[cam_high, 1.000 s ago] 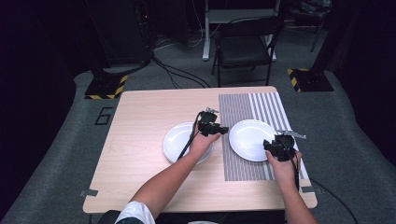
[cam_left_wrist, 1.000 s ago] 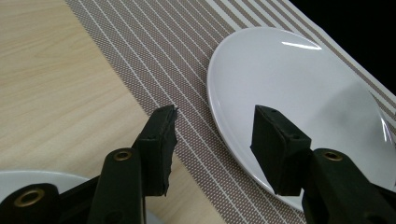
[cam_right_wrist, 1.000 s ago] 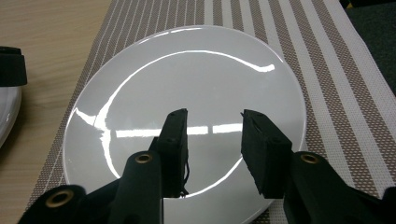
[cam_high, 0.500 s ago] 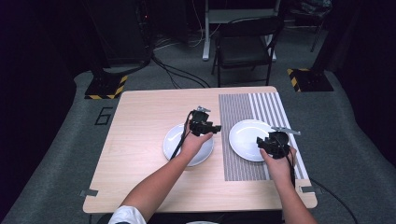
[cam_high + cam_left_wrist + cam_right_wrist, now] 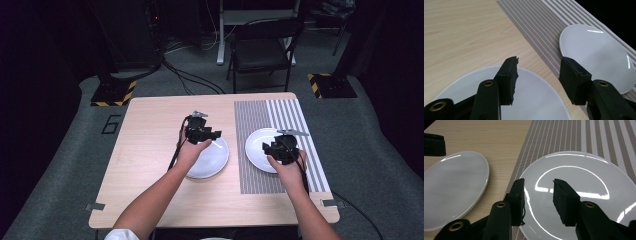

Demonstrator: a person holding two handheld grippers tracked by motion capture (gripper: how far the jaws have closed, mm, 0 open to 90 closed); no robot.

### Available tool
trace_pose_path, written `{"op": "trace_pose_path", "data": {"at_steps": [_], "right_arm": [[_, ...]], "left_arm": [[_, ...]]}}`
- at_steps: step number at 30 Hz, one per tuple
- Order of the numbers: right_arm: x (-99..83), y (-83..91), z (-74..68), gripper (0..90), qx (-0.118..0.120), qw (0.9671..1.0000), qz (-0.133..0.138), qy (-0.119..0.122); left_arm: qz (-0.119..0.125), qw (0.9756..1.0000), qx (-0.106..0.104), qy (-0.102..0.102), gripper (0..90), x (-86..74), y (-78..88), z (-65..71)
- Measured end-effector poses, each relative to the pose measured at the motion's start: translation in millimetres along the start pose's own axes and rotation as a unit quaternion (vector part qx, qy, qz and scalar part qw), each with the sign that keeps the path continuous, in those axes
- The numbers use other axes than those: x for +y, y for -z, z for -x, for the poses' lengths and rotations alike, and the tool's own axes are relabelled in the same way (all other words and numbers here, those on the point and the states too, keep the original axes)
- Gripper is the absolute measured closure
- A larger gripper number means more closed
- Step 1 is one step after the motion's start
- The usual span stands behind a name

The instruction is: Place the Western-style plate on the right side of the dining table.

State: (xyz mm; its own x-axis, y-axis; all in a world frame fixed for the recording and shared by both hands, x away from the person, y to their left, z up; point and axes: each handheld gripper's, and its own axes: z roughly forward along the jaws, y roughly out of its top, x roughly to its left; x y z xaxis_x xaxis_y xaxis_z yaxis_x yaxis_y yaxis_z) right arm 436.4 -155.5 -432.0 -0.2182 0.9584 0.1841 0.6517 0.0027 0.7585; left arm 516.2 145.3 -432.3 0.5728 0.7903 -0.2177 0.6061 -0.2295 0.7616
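- Hovering over two empty white plates, one gripper per plate; nothing is held in either.
- Left gripper (image 5: 202, 132) sits above the far edge of the left plate (image 5: 206, 159), which rests on bare wood of the counter (image 5: 145, 150). In the left gripper view its jaws stand moderately apart with only air and the plate rim (image 5: 536, 100) below them.
- Right gripper (image 5: 281, 149) is over the right plate (image 5: 256, 150), which lies on the striped mat (image 5: 260, 115) on the right half of the counter. In the right gripper view its jaws are narrower but still parted, with the plate's glossy surface (image 5: 584, 185) visible through the gap; no contact that I can make out.
- The two plates lie near each other, apart, with the mat's left edge running between them.
- Judgement: step in hand looks like an approach or a repositioning above the plates, with no grasp made yet.
- Next move, if a plate is to be lifted: lower one set of jaws to a rim, straddle the thin edge, then close. The shallow rim lies low on the counter, so the lower jaw needs to slip under it; slipping on the glaze is the risk.
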Motion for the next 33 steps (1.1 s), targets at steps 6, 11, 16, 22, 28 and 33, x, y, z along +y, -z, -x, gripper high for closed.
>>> {"op": "trace_pose_path", "data": {"at_steps": [6,11,16,22,28,33], "right_arm": [[9.2,8.2,-17.2,61.2,0.034,0.9993,0.004,0.014],[10.5,12.1,-29.1,60.9,0.049,0.9981,0.003,0.037],[7.0,11.4,-38.7,60.4,0.064,0.9965,0.002,0.053],[-1.8,8.0,-47.2,58.8,0.098,0.9932,-0.009,0.063],[-15.3,6.6,-61.6,56.2,0.117,0.9877,-0.007,0.104],[-28.0,6.2,-73.8,54.0,0.133,0.9831,-0.007,0.125]], "left_arm": [[0.009,0.9998,0.017,0.009,48.2,-7.8,22.4,-15.8],[0.014,0.9994,0.027,0.017,48.1,-14.3,36.9,-24.2],[0.024,0.9987,0.039,0.023,47.6,-26.6,58.8,-35.7],[0.025,0.998,0.054,0.023,46.7,-43.7,79.8,-46.1],[0.021,0.9969,0.067,0.035,45.7,-61.7,92.4,-55.5],[0.019,0.9963,0.074,0.04,45.0,-78.2,98.1,-61.3]]}}
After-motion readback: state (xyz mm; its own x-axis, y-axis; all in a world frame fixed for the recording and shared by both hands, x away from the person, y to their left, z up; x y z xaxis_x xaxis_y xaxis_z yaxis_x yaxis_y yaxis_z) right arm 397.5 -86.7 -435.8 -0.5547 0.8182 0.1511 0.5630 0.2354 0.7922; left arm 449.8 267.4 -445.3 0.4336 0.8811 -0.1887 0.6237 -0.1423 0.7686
